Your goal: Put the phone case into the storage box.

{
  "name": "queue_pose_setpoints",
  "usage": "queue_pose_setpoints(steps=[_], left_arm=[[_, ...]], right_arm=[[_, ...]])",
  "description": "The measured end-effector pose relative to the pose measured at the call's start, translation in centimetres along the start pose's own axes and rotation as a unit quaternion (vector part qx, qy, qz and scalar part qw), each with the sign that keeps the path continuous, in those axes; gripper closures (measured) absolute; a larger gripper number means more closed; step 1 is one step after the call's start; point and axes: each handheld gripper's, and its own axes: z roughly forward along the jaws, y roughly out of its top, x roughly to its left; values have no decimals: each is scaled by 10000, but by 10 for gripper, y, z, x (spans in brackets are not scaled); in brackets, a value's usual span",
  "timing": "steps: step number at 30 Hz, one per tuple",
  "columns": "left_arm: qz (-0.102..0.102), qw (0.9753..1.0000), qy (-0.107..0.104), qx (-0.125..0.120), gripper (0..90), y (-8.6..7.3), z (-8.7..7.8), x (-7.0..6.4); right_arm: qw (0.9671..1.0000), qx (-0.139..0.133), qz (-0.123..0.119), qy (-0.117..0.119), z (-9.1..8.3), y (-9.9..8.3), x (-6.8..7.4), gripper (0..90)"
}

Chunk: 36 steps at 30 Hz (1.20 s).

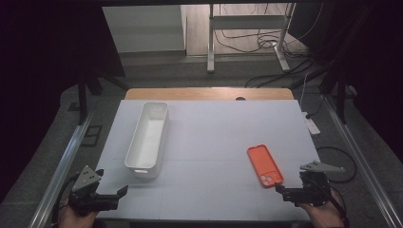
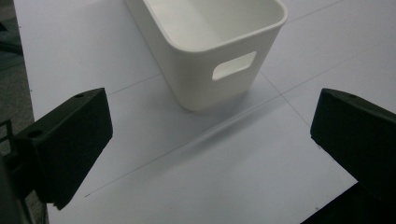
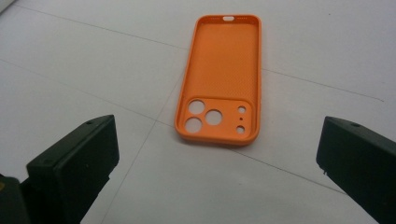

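An orange phone case [image 1: 264,165] lies on the white table at the right, open side up, its camera cut-outs toward me [image 3: 219,79]. A long white bin [image 1: 148,137] stands at the left, empty, with a handle slot in its near end [image 2: 212,44]. My left gripper [image 1: 111,198] hovers open at the front left corner, a short way in front of the bin's near end. My right gripper [image 1: 281,191] is open too, just short of the case's near end. Nothing sits between either pair of jaws.
The white table top [image 1: 214,142] spreads between bin and case. A wooden strip [image 1: 209,93] shows along its far edge. Metal rails [image 1: 62,166] run down both sides. Beyond the table are cables and a metal stand [image 1: 247,33] on the floor.
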Motion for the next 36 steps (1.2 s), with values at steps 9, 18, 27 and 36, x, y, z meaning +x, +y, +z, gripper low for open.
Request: queue_pose_setpoints(steps=[9, 18, 27, 36], left_arm=[[-100, 9999, -85, -53, 0, -1, -1, 3], [-111, 9998, -158, -59, 0, -1, -1, 4], [-31, 9999, -158, -35, 0, -1, -1, 2], [-29, 9999, -157, -32, 0, -1, -1, 2]], right_arm=[[10000, 11, -30, -44, 0, 0, 2, 0], [10000, 39, -77, -25, 1, 1, 2, 0], [10000, 38, -46, -22, 1, 1, 1, 0], [10000, -10, -86, -32, 3, 6, 2, 0]])
